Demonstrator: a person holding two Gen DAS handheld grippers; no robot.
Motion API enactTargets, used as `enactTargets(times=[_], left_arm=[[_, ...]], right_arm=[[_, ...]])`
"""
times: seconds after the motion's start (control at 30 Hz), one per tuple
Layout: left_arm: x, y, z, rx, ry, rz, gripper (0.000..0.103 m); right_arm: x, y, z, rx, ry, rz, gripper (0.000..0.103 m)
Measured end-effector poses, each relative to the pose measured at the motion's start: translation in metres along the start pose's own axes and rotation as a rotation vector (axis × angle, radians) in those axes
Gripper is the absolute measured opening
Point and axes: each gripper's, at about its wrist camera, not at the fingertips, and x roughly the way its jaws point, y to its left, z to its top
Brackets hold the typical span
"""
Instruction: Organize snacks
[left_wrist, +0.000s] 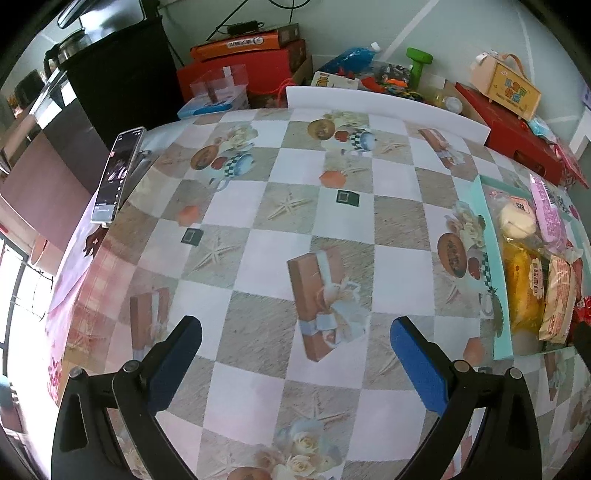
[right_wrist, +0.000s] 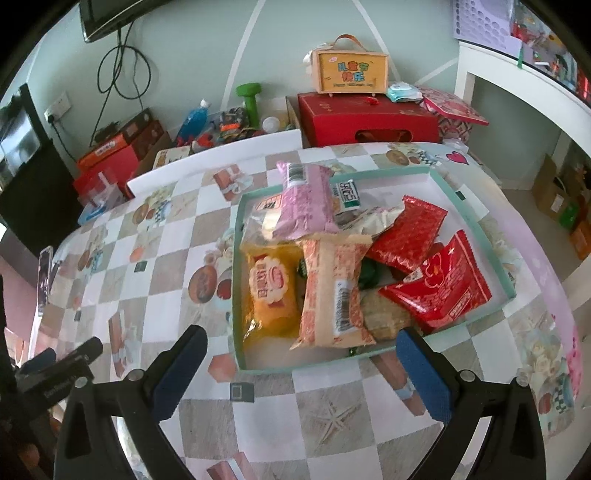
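My left tool (left_wrist: 295, 354) and right tool (right_wrist: 301, 363) both hang spread and empty over the desk (left_wrist: 258, 229); the snacks (right_wrist: 332, 288) fill the teal tray (right_wrist: 236, 295) at mid-frame.

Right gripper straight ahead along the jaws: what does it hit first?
Probably the near wall of the teal tray, then the orange-patterned snack pack lying just behind it. The right gripper is open and empty; its height above the table is unclear.

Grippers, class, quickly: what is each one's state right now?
Left gripper: open, holding nothing, above the checked tablecloth.
Right gripper: open, holding nothing.
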Motion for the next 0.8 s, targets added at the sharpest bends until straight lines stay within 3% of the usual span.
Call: enactTargets(times=[0.8], left_arm=[[0.008,-0.006,-0.004,0.029,0.034,-0.018,0.102]], right_arm=[[0.017,0.001,-0.007,-0.012,0.040,-0.005,0.103]])
